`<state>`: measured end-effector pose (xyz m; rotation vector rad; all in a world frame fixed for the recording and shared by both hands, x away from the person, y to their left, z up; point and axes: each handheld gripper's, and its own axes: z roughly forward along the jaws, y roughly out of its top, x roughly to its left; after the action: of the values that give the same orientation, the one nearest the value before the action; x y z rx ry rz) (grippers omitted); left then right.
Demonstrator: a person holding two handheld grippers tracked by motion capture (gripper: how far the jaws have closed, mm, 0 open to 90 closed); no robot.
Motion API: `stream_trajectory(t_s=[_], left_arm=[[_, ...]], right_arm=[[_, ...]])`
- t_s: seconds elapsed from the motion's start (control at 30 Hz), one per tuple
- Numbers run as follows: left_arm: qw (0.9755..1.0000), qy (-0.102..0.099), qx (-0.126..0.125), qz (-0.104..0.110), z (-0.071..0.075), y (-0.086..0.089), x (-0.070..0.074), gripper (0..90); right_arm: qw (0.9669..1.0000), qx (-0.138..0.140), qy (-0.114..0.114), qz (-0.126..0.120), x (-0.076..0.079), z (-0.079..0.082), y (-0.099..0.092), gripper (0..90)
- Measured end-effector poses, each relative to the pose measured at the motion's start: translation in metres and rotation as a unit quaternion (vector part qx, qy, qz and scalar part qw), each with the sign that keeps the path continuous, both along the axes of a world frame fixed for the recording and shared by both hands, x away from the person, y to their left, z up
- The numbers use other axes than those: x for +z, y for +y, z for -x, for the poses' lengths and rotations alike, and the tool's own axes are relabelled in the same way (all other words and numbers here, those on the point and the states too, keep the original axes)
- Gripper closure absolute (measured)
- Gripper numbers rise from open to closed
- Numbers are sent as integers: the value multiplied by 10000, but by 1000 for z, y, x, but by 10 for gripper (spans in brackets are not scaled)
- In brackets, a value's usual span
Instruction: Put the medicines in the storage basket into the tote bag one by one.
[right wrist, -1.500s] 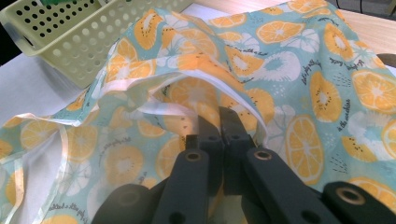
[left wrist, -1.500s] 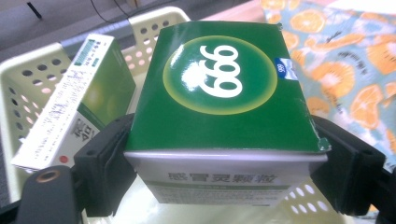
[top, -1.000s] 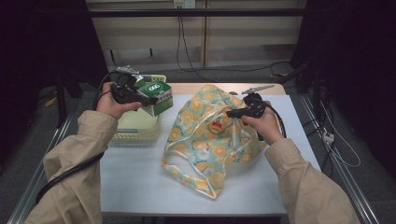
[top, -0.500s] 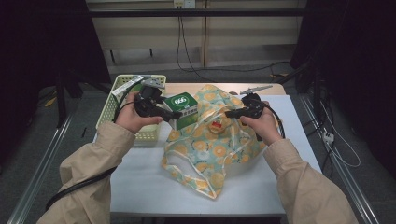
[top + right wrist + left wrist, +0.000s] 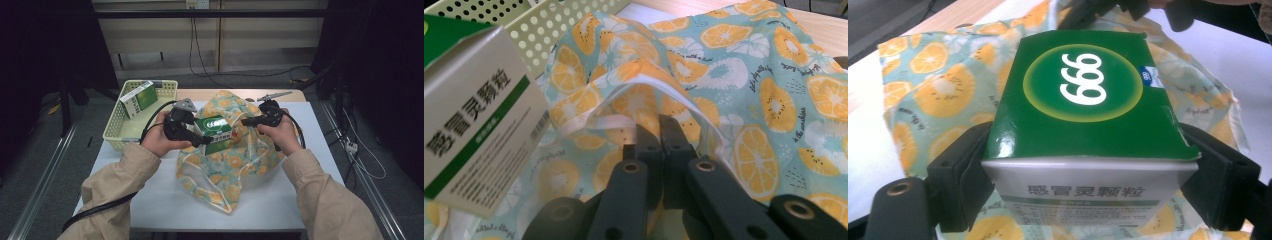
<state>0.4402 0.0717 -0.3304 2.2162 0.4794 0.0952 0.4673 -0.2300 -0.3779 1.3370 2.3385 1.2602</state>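
My left gripper [image 5: 200, 141] clamps the green medicine box [image 5: 1088, 125] by its sides, holding it in the air over the fruit-print bag [image 5: 225, 160] on the table [image 5: 280, 200]. My right gripper [image 5: 655, 131] is pinched shut on the bag's white-edged rim, lifting it. I see a second green box [image 5: 138, 98] leaning in the yellow basket [image 5: 116, 131]. Both my forearms reach forward, hands level.

left gripper [image 5: 202, 141] clamping green-and-white cardboard medicine box [image 5: 214, 132] over fruit-print fabric bag [image 5: 225, 160] | right gripper [image 5: 246, 121] pinching bag's upper edge | second green box [image 5: 138, 98] lying in pale yellow perforated plastic basket [image 5: 116, 127] | white table [image 5: 280, 200] bearing everything
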Motion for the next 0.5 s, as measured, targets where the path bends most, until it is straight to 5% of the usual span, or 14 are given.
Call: stream_trajectory(t_s=[0.27, 0.5], left_arm=[[9997, -46, -184, 127, 12, -2, 12, 160], [9991, 75, -337, 237, 23, -13, 0, 160]], right_arm=[[10000, 18, 15, 14, -2, -1, 4, 896], [10000, 73, -31, -11, 3, -1, 9, 896]])
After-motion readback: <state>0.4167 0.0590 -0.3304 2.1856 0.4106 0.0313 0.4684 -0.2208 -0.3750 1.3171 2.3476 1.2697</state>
